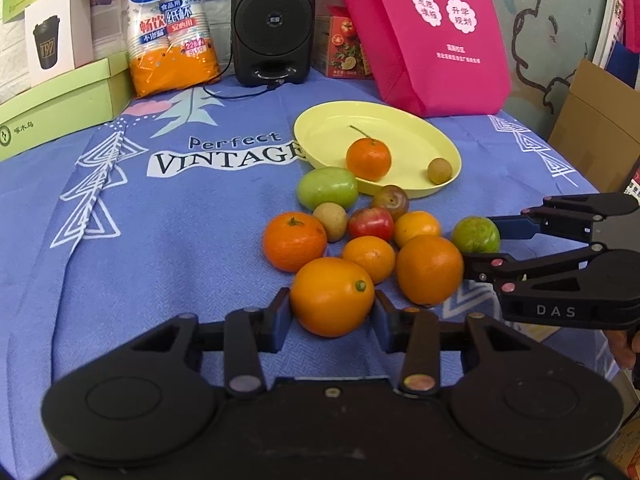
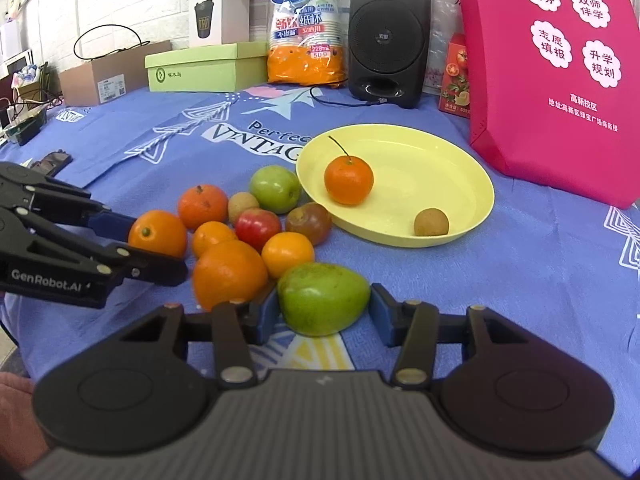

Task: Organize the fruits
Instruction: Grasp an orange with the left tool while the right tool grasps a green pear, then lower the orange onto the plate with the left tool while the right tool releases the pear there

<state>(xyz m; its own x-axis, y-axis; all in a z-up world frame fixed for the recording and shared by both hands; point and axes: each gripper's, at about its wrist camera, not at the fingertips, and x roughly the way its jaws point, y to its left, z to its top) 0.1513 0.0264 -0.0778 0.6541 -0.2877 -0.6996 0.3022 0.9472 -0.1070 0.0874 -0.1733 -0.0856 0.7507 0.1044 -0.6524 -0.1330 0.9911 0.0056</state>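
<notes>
A yellow plate (image 1: 416, 136) (image 2: 460, 184) holds a stemmed tangerine (image 1: 368, 159) (image 2: 348, 180) and a small brown longan (image 1: 439, 171) (image 2: 431, 222). Several oranges, apples and another longan lie in a pile in front of it. My left gripper (image 1: 331, 316) (image 2: 154, 246) has its pads against both sides of an orange with a green stem end (image 1: 331, 296) (image 2: 157, 233), which rests on the cloth. My right gripper (image 2: 322, 314) (image 1: 478, 240) has its jaws around a green fruit (image 2: 323, 304) (image 1: 476, 235) on the cloth, with a small gap at the right pad.
The table has a blue printed cloth (image 1: 180, 240). At the back stand a black speaker (image 1: 274, 20), a paper cup pack (image 1: 170, 28), green boxes (image 1: 56, 108) and a pink bag (image 1: 432, 32). A cardboard box (image 1: 596, 128) is beyond the table's right edge.
</notes>
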